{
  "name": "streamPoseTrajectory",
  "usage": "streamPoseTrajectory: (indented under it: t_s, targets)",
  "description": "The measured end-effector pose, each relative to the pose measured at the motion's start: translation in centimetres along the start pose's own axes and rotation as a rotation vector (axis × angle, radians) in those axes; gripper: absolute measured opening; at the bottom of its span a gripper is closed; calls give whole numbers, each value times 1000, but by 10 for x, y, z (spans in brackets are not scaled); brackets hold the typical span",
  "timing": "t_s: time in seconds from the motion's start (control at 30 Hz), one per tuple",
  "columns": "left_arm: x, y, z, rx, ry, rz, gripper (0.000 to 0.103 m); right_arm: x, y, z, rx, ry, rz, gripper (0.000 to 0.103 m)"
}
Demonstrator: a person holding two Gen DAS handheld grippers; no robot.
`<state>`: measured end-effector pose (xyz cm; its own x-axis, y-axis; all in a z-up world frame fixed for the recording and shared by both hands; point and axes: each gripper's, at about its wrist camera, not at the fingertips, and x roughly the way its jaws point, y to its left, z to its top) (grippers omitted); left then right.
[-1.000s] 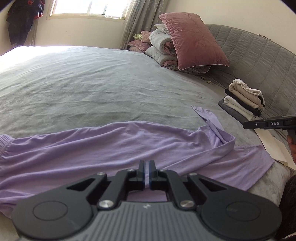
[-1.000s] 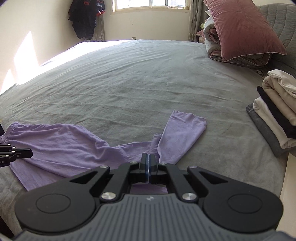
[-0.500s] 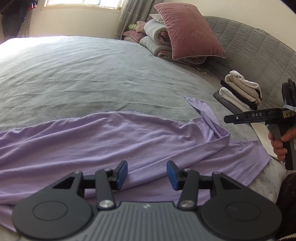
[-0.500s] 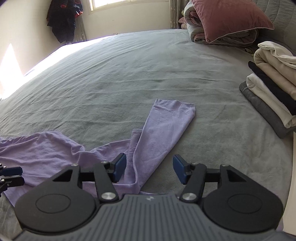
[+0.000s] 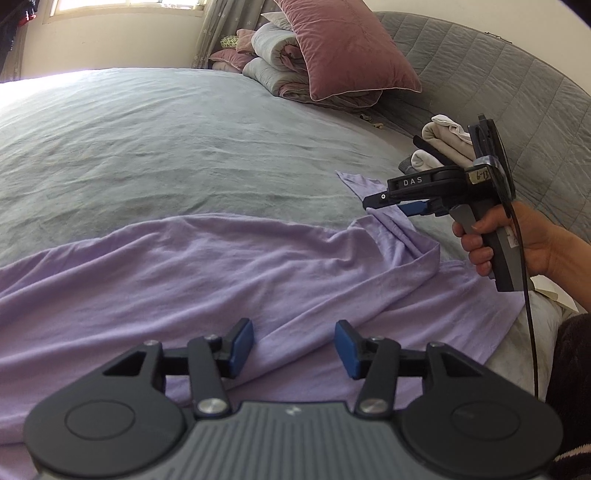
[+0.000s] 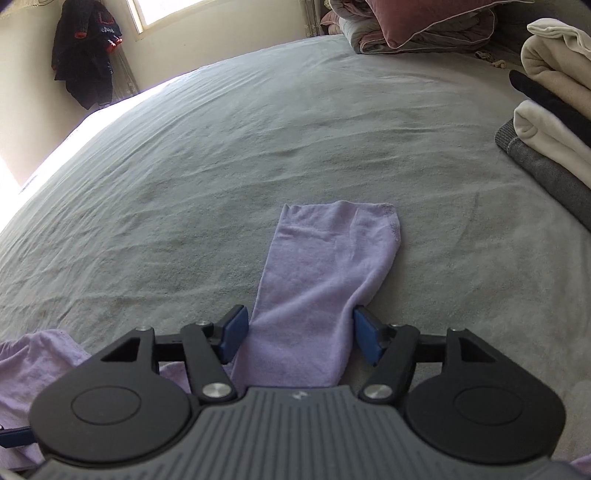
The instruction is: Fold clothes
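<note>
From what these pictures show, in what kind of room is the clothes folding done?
Most likely a bedroom at home. The lilac garment lies on a wide bed with a grey cover, a pink pillow leans on rolled quilts by the padded headboard, and a dark jacket hangs beside the window.

A: What's the room like?
B: A wide bed (image 5: 155,147) under a grey cover, with a quilted grey headboard (image 5: 517,92) curving round it.
A: Any light?
B: A window (image 6: 166,11) in the cream wall (image 6: 26,92); sun whitens the bed's far edge.
A: Anything else?
B: A mauve pillow (image 5: 343,48) on rolled quilts (image 5: 273,51), a curtain (image 5: 218,33), dark coats (image 6: 85,55) hanging in the corner.
</note>
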<state>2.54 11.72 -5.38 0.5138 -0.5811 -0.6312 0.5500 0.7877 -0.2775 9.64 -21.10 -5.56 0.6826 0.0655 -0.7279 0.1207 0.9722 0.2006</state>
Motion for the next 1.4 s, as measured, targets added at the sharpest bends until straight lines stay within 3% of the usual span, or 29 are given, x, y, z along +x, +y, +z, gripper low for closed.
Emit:
streamPoseTrajectory:
  t_s: [0.07, 0.13, 0.2, 0.27, 0.33, 0.37, 0.67, 1.07, 1.2, 1.4]
  targets:
    - [2, -2, 1, 12, 2, -1, 51, 8, 11, 0, -50, -19, -20, 62]
    - [2, -1, 1, 13, 2, -1, 50, 12, 20, 2, -99, -39, -21, 28]
    - [3, -1, 1, 12, -2, 7, 45, 11, 24, 6, -110, -37, 1, 12]
    - [4, -1, 1, 18, 0, 16, 29, 6, 27, 11, -108, -48, 27, 11]
    - [5, 3, 1, -5, 6, 2, 7, -7, 34, 15, -132, -87, 33, 11]
    - [4, 5, 1, -17, 1, -2, 4, -15, 41, 19, -149, -113, 37, 11]
    - [-32, 16, 4, -97, -130, -31, 2, -105, 84, 48, -256, -327, 67, 10]
    - [-102, 56, -7, -279, -362, -114, 2, -183, 123, 55, -359, -505, 57, 10]
    - [-113, 59, -13, -266, -374, -149, 2, -198, 124, 47, -381, -536, 41, 10]
    - [-110, 51, -24, -191, -288, -190, 2, -212, 106, 24, -396, -550, 1, 10]
